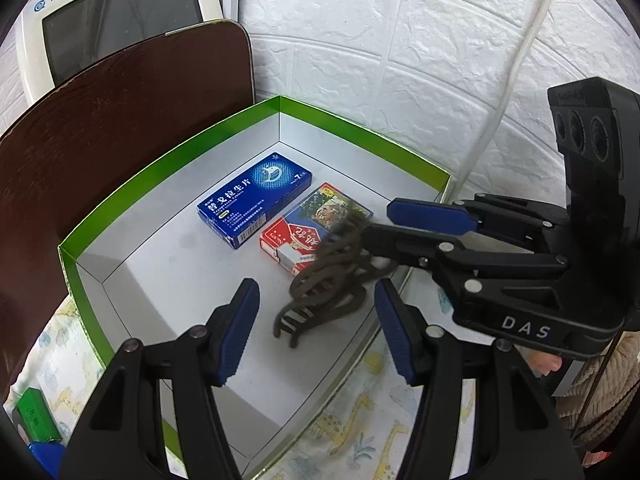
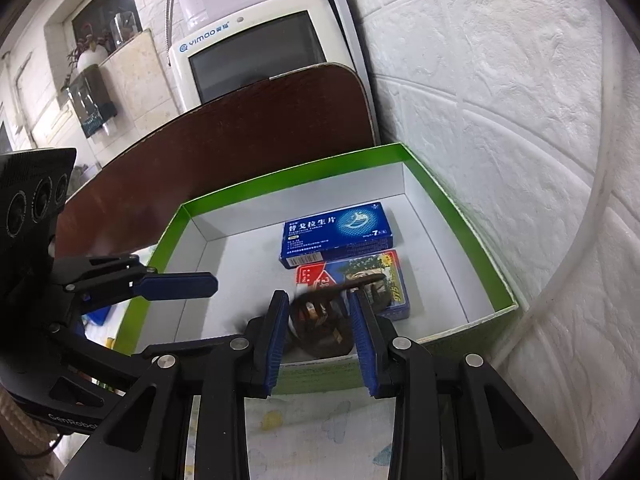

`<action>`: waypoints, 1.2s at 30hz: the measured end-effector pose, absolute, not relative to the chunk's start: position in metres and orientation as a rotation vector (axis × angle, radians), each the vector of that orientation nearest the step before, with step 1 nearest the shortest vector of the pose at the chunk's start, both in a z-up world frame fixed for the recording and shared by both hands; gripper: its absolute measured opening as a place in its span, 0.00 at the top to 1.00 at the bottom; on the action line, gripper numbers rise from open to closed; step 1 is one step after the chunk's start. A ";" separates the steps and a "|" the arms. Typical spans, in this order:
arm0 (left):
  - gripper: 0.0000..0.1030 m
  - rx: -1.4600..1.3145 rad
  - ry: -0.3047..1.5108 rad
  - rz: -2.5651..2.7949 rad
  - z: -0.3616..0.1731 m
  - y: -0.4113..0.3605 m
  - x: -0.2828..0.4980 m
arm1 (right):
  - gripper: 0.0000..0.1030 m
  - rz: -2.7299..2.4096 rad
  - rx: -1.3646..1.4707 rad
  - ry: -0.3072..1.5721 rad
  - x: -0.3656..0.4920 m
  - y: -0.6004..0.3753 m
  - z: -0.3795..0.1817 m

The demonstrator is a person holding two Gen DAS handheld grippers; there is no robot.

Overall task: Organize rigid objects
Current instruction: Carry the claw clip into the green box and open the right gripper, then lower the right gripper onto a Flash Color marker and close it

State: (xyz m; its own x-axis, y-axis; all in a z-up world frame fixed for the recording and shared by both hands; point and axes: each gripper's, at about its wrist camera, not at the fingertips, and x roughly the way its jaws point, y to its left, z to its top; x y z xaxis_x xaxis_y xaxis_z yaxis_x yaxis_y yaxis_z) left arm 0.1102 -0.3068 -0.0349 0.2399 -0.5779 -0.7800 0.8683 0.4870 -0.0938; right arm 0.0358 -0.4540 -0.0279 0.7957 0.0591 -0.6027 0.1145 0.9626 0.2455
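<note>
The right gripper [image 2: 320,320] holds a dark brown, toothed plastic hair claw clip [image 1: 328,276] between narrow jaws, over the near edge of the shallow green-rimmed cardboard box with a white inside [image 1: 168,160]. The left gripper [image 1: 316,320], jaws about half open and empty, hangs above the same edge, beside the clip.

The clip looks caught by only part of its body, with the teeth hanging loose below the pads. In my judgement it could twist or slip out if it brushes the box wall. Let go here, it might land on the red and blue playing-card pack [image 1: 312,228] rather than on bare floor, or its teeth could snag on the rim. The two grippers are close and could knock together.

The blue medicine carton with white lettering [image 1: 256,200] lies toward the box's far corner, touching the card pack. The box sits on a pale cloth printed with yellow giraffes [image 1: 360,432], against a white embossed brick-pattern wall [image 1: 400,60], with a dark brown board [image 1: 120,120] and a cream-cased screen [image 1: 112,12] behind.
</note>
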 end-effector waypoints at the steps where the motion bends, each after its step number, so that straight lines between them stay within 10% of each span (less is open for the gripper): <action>1: 0.42 0.401 0.860 -1.023 -0.035 -0.305 0.110 | 0.66 -0.041 0.278 0.649 0.035 -0.455 -0.027; 17: 0.33 0.262 0.814 -0.649 -0.001 -0.159 0.103 | 0.66 0.141 0.215 0.599 0.012 -0.388 0.007; 36: 0.34 0.183 1.028 -0.551 -0.080 -0.084 0.057 | 0.66 0.375 0.187 0.867 0.025 -0.244 -0.054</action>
